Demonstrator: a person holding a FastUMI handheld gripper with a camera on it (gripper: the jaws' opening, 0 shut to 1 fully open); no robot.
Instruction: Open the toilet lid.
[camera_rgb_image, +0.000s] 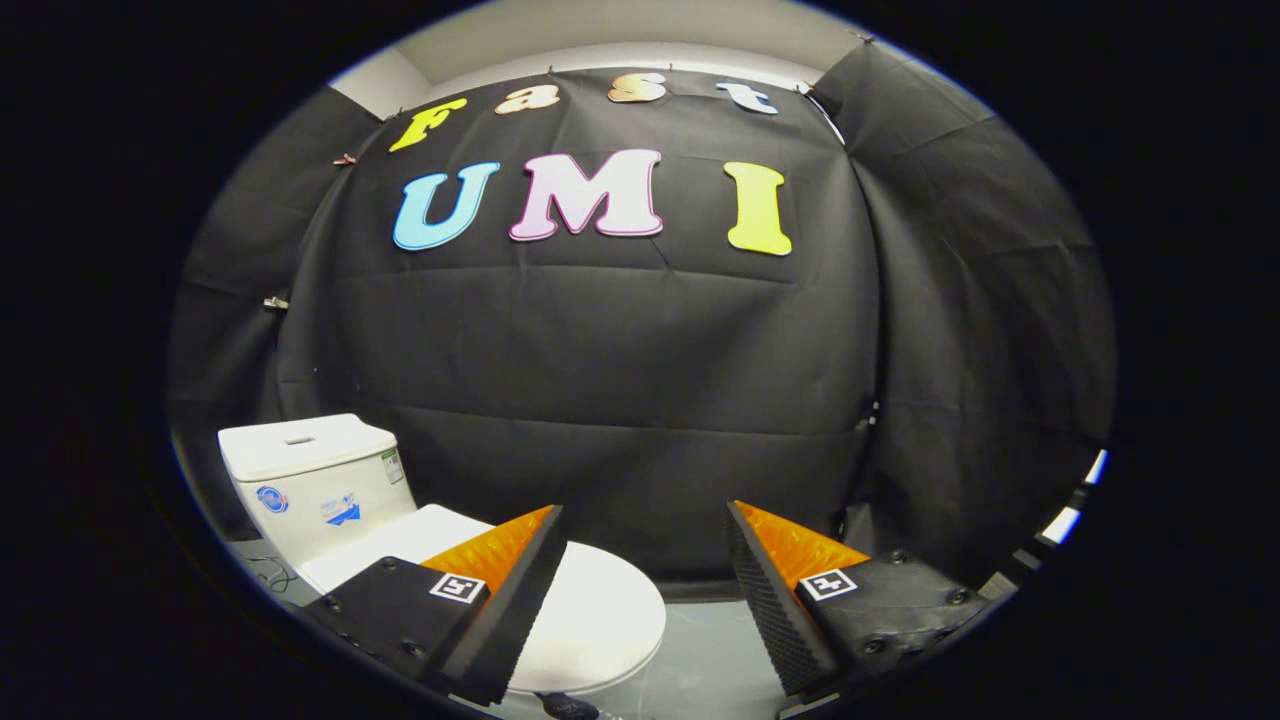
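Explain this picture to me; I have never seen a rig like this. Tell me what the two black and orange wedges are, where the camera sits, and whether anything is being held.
The wedges are the two fingers of a hand-held claw; a person carries it, with no robot arm. The camera rides on the claw and looks forward along those fingers, hence the rounded, bulging picture. The fingers stand wide apart and hold nothing. Below and beyond them is a white toilet: its tank stands behind, and its lid is down, partly behind one finger. The claw is above it and apart from it. Grey floor shows between the fingers, and black cloth walls the booth.
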